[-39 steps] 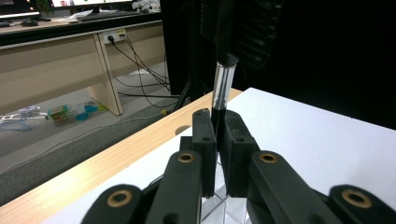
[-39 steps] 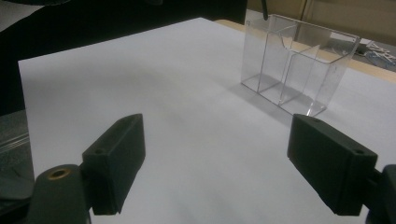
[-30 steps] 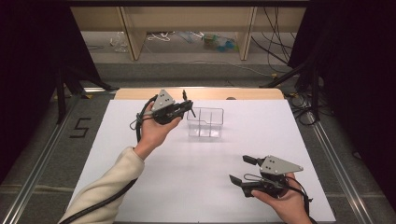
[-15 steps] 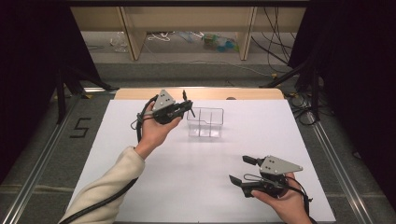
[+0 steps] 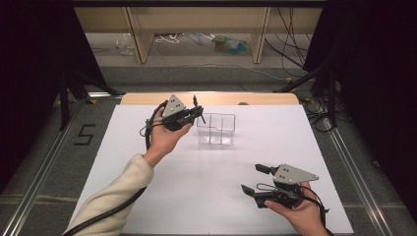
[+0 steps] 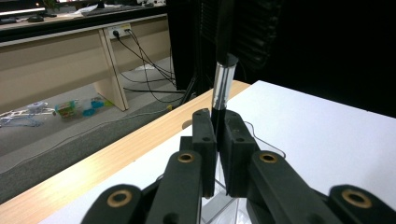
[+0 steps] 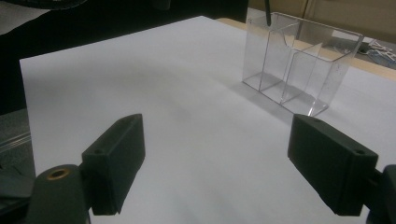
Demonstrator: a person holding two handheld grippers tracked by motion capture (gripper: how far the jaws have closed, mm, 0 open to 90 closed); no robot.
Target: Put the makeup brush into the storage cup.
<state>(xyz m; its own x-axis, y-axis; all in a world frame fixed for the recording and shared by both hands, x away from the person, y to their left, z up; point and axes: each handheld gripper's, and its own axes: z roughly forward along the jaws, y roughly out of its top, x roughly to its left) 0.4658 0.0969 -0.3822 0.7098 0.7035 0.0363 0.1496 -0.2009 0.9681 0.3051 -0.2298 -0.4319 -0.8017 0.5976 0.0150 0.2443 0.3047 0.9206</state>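
While the left gripper (image 6: 215, 133) clamps a slim black-and-silver pen (image 6: 221, 88) upright just above the clear plastic divided box (image 5: 216, 129), the right gripper (image 5: 255, 179) rests wide open, well apart, on the white table (image 5: 206, 182).

From my station I see a white table top (image 5: 216, 172) with a pale wooden strip (image 5: 211, 98) along its far edge. Beyond it lies grey carpeted floor (image 5: 196, 73), strewn with cables (image 5: 290, 34) and some small clutter (image 5: 228, 44). A light wood bench (image 5: 196, 19) stands at the back. Black curtains (image 5: 34, 59) close in both sides. A "5" (image 5: 84, 134) is marked on the floor at left, beside a metal rail (image 5: 39, 182).
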